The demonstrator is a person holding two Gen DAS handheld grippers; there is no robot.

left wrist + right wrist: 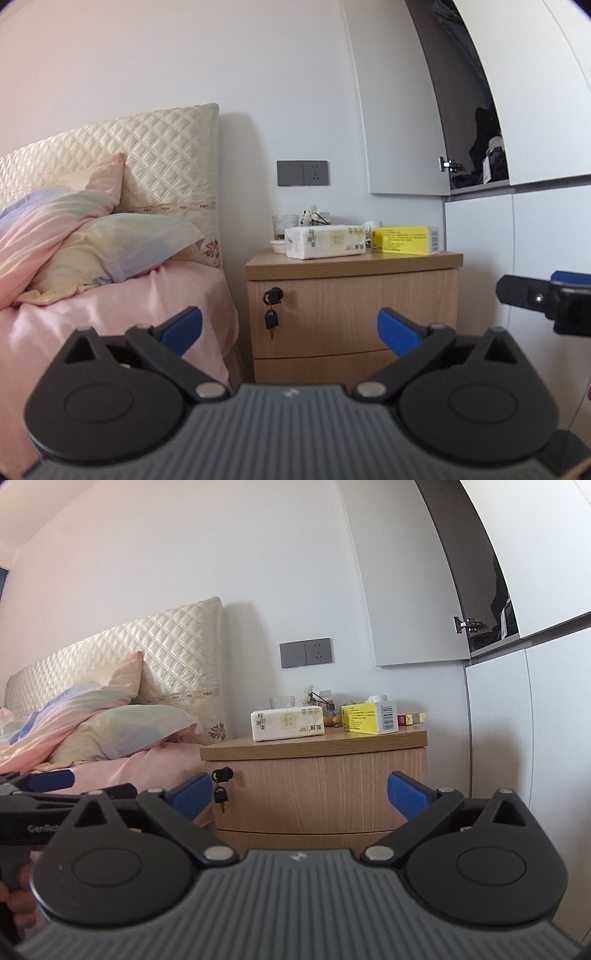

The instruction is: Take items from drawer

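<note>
Both nightstand drawers sit shut ahead of the claws, so this fits either before opening or after closing. The top drawer (354,314), with its key (272,295), lies straight beyond the left gripper (289,328) and the right gripper (300,794). Both are spread wide, holding and touching nothing.

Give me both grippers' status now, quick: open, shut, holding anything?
Left gripper: open, holding nothing, facing the closed nightstand.
Right gripper: open, holding nothing, also short of the nightstand.
</note>
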